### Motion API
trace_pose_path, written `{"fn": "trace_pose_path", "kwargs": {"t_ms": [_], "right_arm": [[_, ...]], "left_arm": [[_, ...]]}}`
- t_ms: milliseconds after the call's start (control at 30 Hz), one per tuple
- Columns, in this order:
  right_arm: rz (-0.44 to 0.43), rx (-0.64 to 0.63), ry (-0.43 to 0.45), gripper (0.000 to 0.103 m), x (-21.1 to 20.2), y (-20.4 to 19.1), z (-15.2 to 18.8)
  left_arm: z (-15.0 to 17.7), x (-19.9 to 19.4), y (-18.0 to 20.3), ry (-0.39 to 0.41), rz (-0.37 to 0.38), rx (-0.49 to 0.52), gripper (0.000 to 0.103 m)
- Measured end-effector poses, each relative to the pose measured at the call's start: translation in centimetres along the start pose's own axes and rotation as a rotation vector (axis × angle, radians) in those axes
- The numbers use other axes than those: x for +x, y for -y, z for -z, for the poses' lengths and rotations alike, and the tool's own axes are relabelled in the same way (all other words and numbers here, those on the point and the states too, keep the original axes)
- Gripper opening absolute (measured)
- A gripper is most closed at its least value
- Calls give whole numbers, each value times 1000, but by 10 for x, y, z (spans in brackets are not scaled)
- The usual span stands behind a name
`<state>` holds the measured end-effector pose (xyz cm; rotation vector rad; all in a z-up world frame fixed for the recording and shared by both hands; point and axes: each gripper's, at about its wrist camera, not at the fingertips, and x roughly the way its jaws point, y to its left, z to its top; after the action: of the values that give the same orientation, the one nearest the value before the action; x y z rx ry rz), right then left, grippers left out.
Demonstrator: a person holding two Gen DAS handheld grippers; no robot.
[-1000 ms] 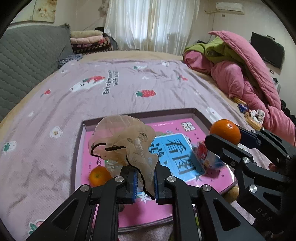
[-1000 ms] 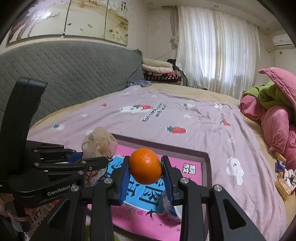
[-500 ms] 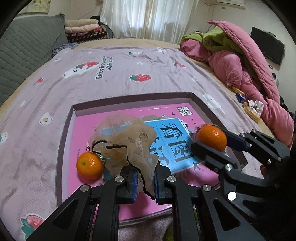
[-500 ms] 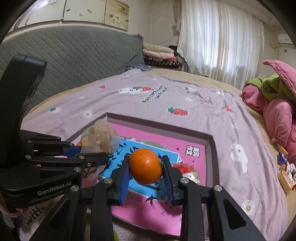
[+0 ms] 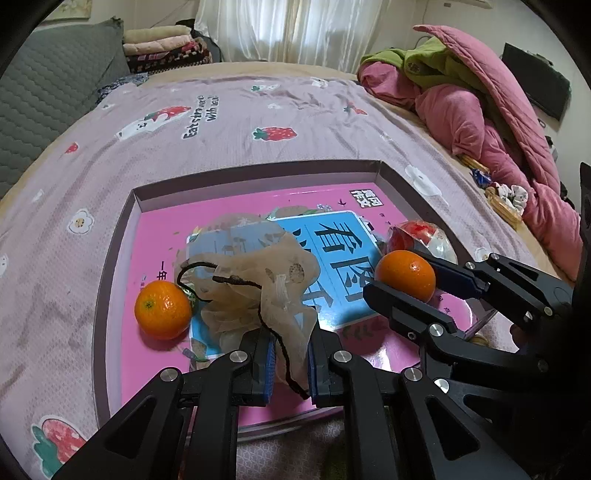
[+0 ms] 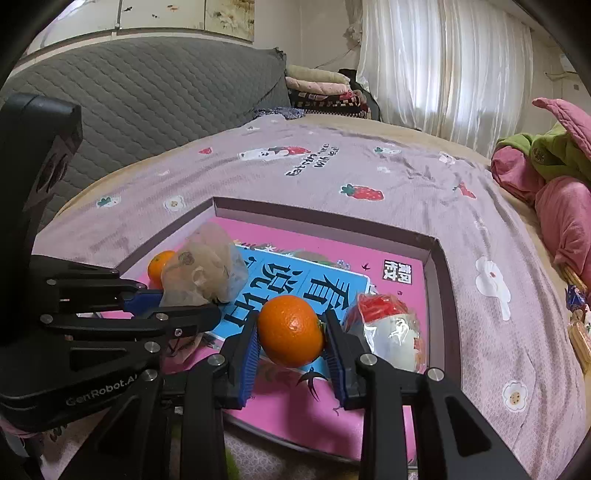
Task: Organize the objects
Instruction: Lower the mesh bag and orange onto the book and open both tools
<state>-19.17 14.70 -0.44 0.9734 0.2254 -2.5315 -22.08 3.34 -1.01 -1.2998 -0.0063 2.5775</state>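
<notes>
While the left gripper (image 5: 290, 363) pinches the mesh pouch (image 5: 255, 280) and the right gripper (image 6: 290, 349) clamps a tangerine (image 6: 289, 336), lower both gently into the tray (image 5: 114, 236), releasing only once they rest.

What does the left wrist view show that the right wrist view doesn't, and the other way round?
Only the left wrist view shows the dark screen on the far wall and the black cord on the sheer bag pinched in the left hand-held gripper.

Only the right wrist view shows the painted panels above the grey headboard.

Both show the shallow box, the loose orange in it, the red-and-white packet, and the right hand-held gripper clamped on a second orange.
</notes>
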Motion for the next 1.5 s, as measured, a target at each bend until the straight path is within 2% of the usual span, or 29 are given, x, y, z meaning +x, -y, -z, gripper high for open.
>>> {"fn": "trace_pose_path", "kwargs": {"t_ms": [700, 1167, 1500], "right_arm": [[-1, 6, -63, 33, 12, 1, 9], [-7, 5, -93, 34, 15, 2, 13], [-7, 6, -96, 34, 13, 3, 14]], "left_arm": [[5, 12, -4, -39, -7, -24, 15], [5, 12, -5, -63, 22, -39, 15], [7, 12, -1, -66, 1, -9, 15]]}}
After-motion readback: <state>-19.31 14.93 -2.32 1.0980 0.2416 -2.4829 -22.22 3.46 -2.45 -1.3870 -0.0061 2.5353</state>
